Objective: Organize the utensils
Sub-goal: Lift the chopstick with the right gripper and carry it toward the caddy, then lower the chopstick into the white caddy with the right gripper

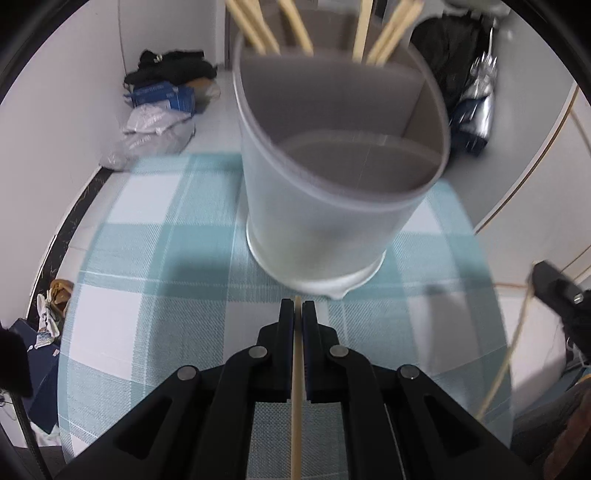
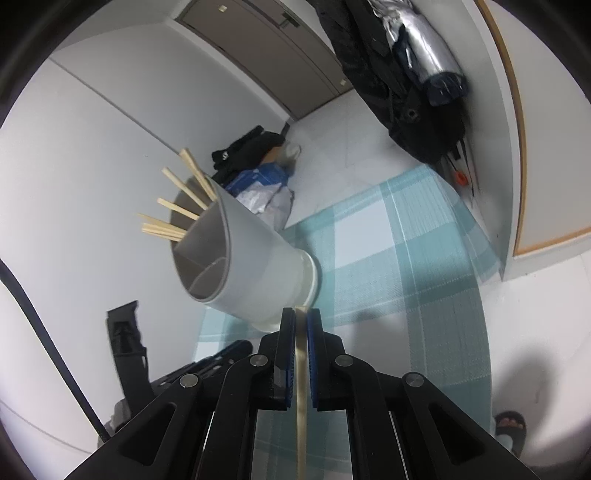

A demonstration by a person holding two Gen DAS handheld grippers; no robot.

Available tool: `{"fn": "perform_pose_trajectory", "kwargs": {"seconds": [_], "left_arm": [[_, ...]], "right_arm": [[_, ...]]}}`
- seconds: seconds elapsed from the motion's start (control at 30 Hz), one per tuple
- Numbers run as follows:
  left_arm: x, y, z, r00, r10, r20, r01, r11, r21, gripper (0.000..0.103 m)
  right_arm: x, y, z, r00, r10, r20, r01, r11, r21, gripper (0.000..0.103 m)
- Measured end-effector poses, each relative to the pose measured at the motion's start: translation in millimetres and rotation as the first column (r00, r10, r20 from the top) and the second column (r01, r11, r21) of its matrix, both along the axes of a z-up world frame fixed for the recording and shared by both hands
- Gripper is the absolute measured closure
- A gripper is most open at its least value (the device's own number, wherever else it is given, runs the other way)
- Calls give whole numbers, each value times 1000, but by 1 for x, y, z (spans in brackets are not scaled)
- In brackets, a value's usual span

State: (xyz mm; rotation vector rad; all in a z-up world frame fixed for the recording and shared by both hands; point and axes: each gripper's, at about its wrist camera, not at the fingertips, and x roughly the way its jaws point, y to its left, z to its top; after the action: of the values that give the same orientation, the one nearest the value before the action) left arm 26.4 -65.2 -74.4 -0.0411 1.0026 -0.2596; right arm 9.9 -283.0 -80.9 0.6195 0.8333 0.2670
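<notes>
A grey-white utensil holder (image 1: 332, 184) with an inner divider stands on a blue checked cloth (image 1: 155, 266). Several wooden chopsticks (image 1: 258, 26) stick out of its far compartment; the near compartment looks empty. My left gripper (image 1: 297, 306) is shut on a wooden chopstick (image 1: 296, 387), its tip just short of the holder's base. In the right wrist view the holder (image 2: 255, 258) is ahead to the left with its chopsticks (image 2: 177, 210). My right gripper (image 2: 301, 312) is shut on another wooden chopstick (image 2: 301, 387). The right gripper (image 1: 561, 295) and its chopstick show at the left view's right edge.
Dark clothes and a blue bag (image 1: 162, 96) lie on the floor beyond the table. A black coat and a silver umbrella (image 2: 417, 59) hang at the right. The left gripper's body (image 2: 129, 354) is low left in the right wrist view. A sandalled foot (image 2: 511, 424) is on the floor.
</notes>
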Motion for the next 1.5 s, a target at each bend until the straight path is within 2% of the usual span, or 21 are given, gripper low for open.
{"fn": "perform_pose_trajectory", "kwargs": {"seconds": [0.17, 0.37, 0.63, 0.7, 1.1, 1.27, 1.33, 1.5], "left_arm": [[-22, 1, 30, 993, 7, 115, 3, 997, -83, 102], [0, 21, 41, 986, 33, 160, -12, 991, -134, 102], [-14, 32, 67, 969, 40, 243, 2, 986, -169, 102], [-20, 35, 73, 968, 35, 248, 14, 981, -194, 102], [-38, 37, 90, 960, 14, 278, 31, 987, -160, 102], [-43, 37, 97, 961, 8, 278, 38, 987, -158, 102], [-43, 39, 102, 966, 9, 259, 40, 982, -183, 102], [-48, 36, 122, 956, -7, 294, 64, 980, -186, 102]], "right_arm": [[-7, 9, 12, 998, 12, 55, -8, 998, -62, 97], [-16, 17, 20, 995, 19, 98, -7, 993, -115, 98], [-28, 26, 35, 986, 19, 166, 10, 985, -173, 98], [-31, 28, 36, 985, 16, 174, 16, 984, -180, 98], [-50, 42, 53, 965, 46, 258, 17, 971, -239, 98], [-54, 47, 57, 961, 49, 274, 20, 970, -244, 98], [-56, 49, 60, 958, 53, 282, 17, 971, -240, 98], [-59, 49, 71, 946, 54, 318, 21, 974, -227, 98]]}}
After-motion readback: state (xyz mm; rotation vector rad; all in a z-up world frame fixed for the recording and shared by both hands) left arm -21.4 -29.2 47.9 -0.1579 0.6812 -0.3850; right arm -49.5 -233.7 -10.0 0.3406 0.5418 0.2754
